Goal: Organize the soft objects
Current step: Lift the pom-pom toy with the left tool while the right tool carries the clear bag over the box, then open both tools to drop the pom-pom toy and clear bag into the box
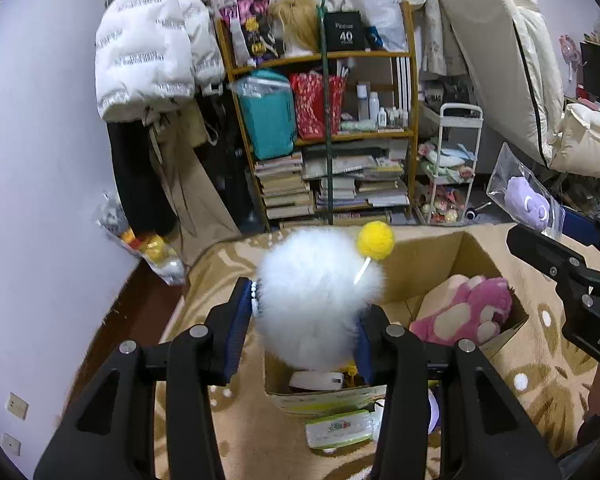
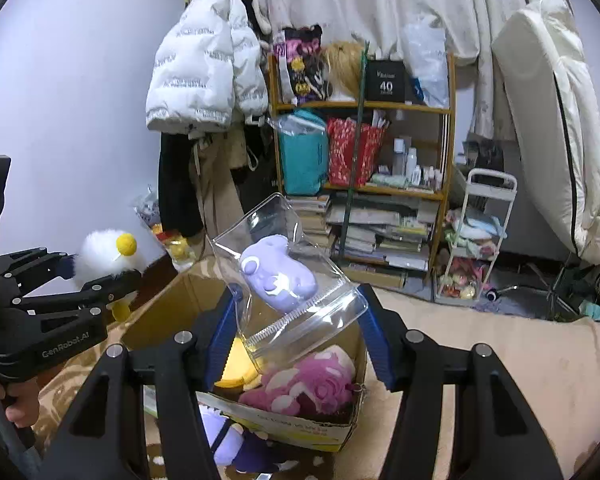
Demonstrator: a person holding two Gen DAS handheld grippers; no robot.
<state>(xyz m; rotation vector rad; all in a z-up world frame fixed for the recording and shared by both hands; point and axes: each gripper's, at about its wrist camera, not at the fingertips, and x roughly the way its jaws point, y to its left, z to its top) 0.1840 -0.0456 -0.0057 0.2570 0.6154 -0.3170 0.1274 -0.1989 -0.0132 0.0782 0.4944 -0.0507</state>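
1. Left tongs [image 1: 306, 320]: closed on the white puffball [image 1: 316, 296], which bulges out above the blue pads. Its yellow pompom [image 1: 376, 240] sticks up on a thin stalk. The puffball hangs over the near-left corner of the box [image 1: 432, 256], clear of everything inside.

2. Box: open cardboard, standing on a tan patterned blanket [image 1: 540, 360]. A pink plush [image 1: 468, 312] already lies in its right half; the right wrist view also shows something yellow [image 2: 236, 364] beside it. A purple toy [image 2: 224, 436] and a wipes pack [image 1: 338, 428] lie on the blanket just in front of the box.

3. Right tongs [image 2: 296, 320]: they hold a clear zip bag [image 2: 300, 300] by its zipper end, jaws only partly closed, since the bag stands stiffly between them. A lilac plush [image 2: 278, 276] sits inside the bag. The bag is above the box, over the pink plush.

4. Step in hand, as I judge it: both items are at the box, ready to drop.

5. Next move: lower each over free space, then open. The puffball is light and may cling to the pads; the slick bag may slide off the heap.
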